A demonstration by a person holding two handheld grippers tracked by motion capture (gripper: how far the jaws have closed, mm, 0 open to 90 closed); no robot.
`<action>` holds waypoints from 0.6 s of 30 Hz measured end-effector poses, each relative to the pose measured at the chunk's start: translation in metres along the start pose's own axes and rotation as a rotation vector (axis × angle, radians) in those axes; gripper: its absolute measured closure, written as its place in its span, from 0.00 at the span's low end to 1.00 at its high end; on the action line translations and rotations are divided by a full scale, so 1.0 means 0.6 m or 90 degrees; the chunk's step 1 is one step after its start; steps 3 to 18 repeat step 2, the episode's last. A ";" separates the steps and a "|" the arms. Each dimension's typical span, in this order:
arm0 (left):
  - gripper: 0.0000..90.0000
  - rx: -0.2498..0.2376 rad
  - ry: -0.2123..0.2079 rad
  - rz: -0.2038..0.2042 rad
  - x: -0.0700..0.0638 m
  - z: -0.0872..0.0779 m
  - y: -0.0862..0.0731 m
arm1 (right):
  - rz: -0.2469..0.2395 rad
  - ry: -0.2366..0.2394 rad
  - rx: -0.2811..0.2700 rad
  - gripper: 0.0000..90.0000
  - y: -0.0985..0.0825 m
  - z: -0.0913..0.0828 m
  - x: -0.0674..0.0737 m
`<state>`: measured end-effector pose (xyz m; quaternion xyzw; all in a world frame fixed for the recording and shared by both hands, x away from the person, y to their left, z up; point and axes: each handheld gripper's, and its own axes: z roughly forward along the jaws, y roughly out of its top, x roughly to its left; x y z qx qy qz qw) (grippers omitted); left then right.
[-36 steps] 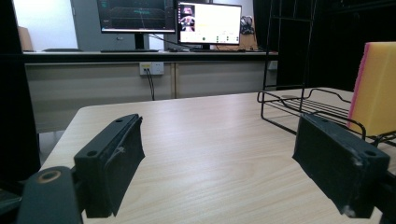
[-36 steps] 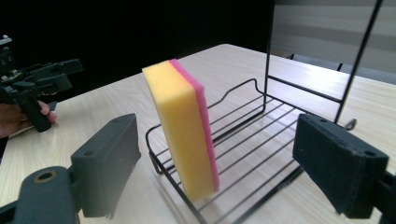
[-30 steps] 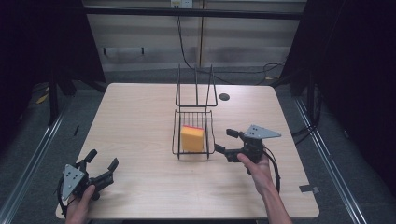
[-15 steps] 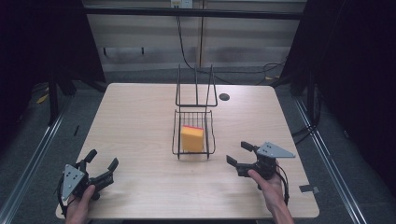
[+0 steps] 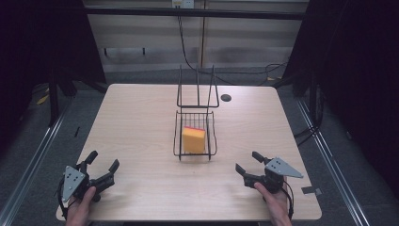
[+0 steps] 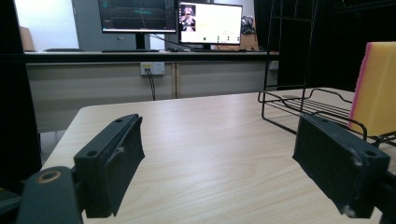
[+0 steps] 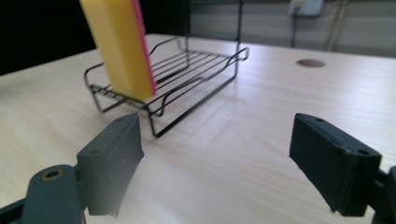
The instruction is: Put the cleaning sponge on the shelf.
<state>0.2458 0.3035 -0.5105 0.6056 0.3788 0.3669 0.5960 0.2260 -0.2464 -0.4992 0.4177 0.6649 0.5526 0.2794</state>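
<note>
**Sponge upright in the wire rack, both grippers empty at the near edge**

A yellow sponge (image 5: 194,140) with a pink backing stands on edge in the black wire rack (image 5: 211,141) at the middle of the pale wooden surface (image 5: 141,122); it sits toward the near end of the rack's low tray, and the rack's tall wire frame rises at the far end. The sponge touches nothing but the rack's wires.

The left gripper (image 5: 100,170) lies at the near left corner of the surface, held by a hand (image 5: 82,209) that comes in from the bottom; its jaws stand wide apart with nothing between them — in the left gripper view bare wood fills the gap, and the sponge (image 6: 376,88) shows well beyond the jaw on that view's right side, apart from it.

The right gripper (image 5: 249,165) rests near the front right part of the surface, a hand (image 5: 275,200) behind it and the grey three-cornered plate on top; its jaws are likewise spread and hold nothing. In the right gripper view the sponge (image 7: 122,44) leans up out of the rack (image 7: 187,88) above and beyond the jaw on that view's left side — near it but clear of it, with open wood between the two jaws.

From above, the sponge lies between the two grippers and farther up the surface than either; the right gripper is the nearer of the two, the left well apart from it.
</note>
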 end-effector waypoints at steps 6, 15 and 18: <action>0.17 0.000 -0.001 -0.001 0.000 0.000 0.000 | 0.008 -0.008 -0.019 0.18 -0.005 -0.003 -0.001; 0.17 0.000 -0.001 -0.001 0.000 0.000 0.000 | 0.008 -0.008 -0.019 0.18 -0.005 -0.003 -0.001; 0.17 0.000 -0.001 -0.001 0.000 0.000 0.000 | 0.008 -0.008 -0.019 0.18 -0.005 -0.003 -0.001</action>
